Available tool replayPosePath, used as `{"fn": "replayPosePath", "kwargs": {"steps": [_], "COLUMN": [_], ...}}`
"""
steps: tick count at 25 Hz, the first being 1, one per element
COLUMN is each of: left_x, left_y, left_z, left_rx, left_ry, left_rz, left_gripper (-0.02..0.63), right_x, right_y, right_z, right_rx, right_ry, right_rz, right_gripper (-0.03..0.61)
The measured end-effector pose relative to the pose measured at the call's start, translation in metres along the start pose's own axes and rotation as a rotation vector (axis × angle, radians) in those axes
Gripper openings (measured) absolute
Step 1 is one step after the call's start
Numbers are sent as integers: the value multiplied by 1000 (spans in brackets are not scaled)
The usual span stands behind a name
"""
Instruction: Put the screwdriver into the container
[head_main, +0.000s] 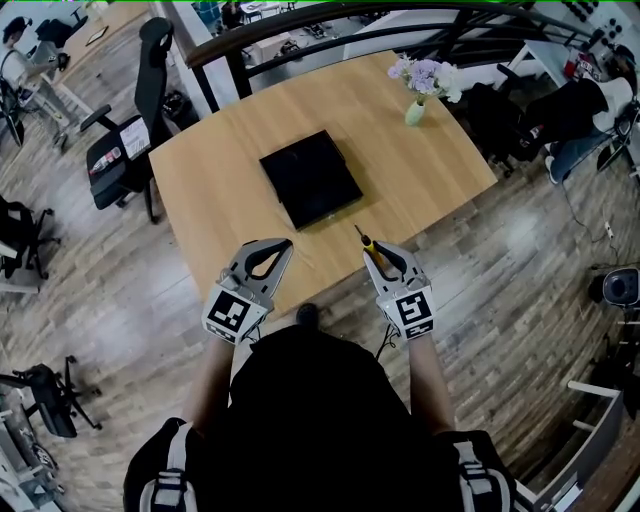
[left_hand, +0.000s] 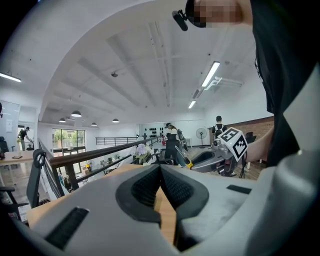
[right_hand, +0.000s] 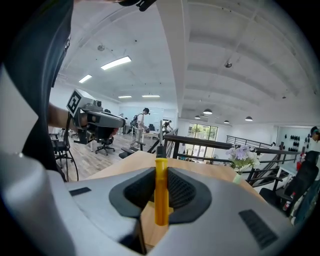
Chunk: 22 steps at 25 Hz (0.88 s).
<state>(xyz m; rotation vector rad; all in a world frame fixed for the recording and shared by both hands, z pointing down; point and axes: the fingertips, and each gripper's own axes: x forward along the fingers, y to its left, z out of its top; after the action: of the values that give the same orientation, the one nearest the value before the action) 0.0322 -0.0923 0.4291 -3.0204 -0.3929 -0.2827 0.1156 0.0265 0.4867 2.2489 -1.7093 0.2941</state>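
Ahead of the right tool (head_main: 372, 252), head view, the container (head_main: 310, 178) lies on the worktop (head_main: 420, 170). Left gripper view: the left tool (left_hand: 161, 172) is closed and empty. Right gripper view: jaws clamp the screwdriver (right_hand: 160, 200) upright. This looks like the carrying step; next, reach over the container and release.

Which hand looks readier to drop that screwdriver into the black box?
The right gripper: its fingers grip the screwdriver, pointing at the box. The left gripper is shut, empty.
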Motion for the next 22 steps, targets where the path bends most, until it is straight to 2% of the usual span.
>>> {"fn": "replayPosePath", "kwargs": {"steps": [13, 18, 22], "left_x": [-9, -11, -7], "left_y": [34, 44, 56], "left_z": [-14, -20, -23], "left_rx": [-18, -49, -72], "left_ry": [-2, -2, 10], "left_rz": [28, 85, 163], "left_gripper": [23, 21, 23], "right_x": [37, 54, 75], "right_y": [10, 9, -3], "right_z": [-11, -9, -4], "right_rx": [-17, -23, -49], "right_ry": [51, 50, 48], "right_rz": [35, 90, 161], "right_gripper": [86, 86, 86]}}
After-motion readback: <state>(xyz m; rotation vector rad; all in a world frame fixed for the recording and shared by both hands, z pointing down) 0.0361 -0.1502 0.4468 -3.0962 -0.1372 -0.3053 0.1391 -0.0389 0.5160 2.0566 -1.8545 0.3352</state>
